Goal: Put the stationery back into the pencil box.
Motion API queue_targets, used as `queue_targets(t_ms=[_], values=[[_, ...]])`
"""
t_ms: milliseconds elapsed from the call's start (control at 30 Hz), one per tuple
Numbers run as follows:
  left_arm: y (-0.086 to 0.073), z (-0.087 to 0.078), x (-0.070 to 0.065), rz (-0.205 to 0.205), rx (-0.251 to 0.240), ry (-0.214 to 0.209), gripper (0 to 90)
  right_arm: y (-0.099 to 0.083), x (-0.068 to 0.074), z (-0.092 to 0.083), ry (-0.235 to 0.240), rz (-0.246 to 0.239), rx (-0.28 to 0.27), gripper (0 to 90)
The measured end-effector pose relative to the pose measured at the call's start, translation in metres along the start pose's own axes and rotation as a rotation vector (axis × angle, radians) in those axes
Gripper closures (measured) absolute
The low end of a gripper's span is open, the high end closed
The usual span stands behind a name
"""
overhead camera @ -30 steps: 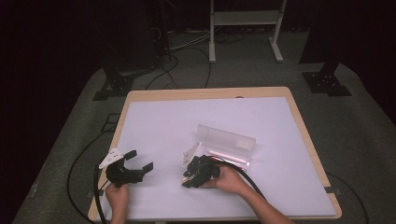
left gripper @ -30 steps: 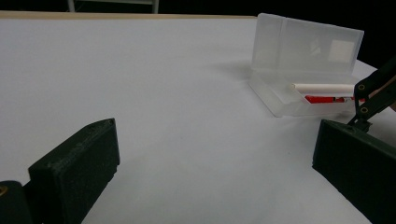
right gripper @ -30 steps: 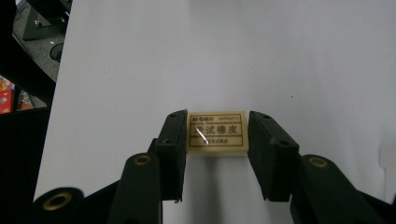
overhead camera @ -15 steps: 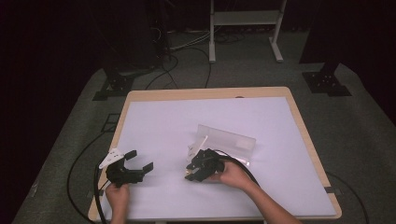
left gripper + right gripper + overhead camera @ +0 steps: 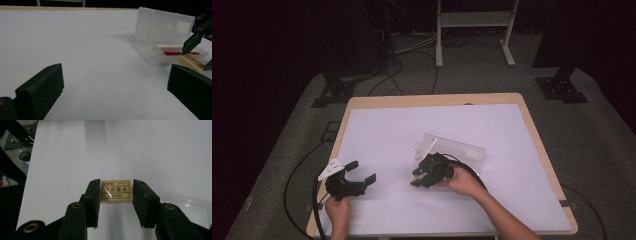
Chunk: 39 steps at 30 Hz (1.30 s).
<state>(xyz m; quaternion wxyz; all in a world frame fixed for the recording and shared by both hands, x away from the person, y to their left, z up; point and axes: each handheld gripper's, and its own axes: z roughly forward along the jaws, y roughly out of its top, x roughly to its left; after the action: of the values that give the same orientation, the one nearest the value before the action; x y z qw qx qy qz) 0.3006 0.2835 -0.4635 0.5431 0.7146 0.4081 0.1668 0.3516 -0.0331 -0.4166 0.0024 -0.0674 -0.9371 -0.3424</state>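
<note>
So the eraser [image 5: 116, 190] — cream block with a printed label — is clamped between the pads of the right gripper [image 5: 116, 195], pinched by its two short ends, and sits just off the tabletop [image 5: 382, 130] right next to the clear plastic pencil case [image 5: 160, 32]. From the left gripper view you can see the eraser [image 5: 191, 61] hanging tilted, touching or nearly touching the outer wall of the case's tray. Case is open, lid standing up behind, and there's already a red pen [image 5: 180, 53] and a white stick-like thing [image 5: 170, 46] lying in the tray.

All of this is a bit right of the middle of the tabletop, toward the near edge. The left gripper [image 5: 347, 181] sits by the near left corner, jaws spread wide with nothing between them, well away from the action.

What could go wrong from here, my guess:
- The grip is only on the ends, and the eraser is tilted — if it bumps the tray wall on the way over, it could twist out and drop on the tabletop.
- The case looks light and nobody's holding it, so a nudge from the gripper could shove it or flip the lid shut.
- Dropping it on the pen could leave it sitting proud.
</note>
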Motion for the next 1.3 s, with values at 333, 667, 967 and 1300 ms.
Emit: queue_targets(t_ms=[333, 667, 967, 1300], values=[[0.0, 0.0, 0.0, -0.006, -0.002, 0.003, 0.0, 0.003, -0.006, -0.008, -0.015, 0.007, -0.009, 58.0], [0.0, 0.0, 0.001, -0.004, -0.003, 0.002, 0.0, 0.008, -0.014, -0.015, -0.029, 0.014, -0.011, 58.1], [0.0, -0.001, 0.001, 0.003, -0.001, 0.002, 0.0, 0.009, -0.027, -0.021, -0.041, 0.051, -0.035, 58.1], [0.0, 0.0, 0.001, 0.007, -0.004, 0.001, 0.0, 0.006, -0.039, -0.016, -0.071, 0.074, -0.016, 58.1]])
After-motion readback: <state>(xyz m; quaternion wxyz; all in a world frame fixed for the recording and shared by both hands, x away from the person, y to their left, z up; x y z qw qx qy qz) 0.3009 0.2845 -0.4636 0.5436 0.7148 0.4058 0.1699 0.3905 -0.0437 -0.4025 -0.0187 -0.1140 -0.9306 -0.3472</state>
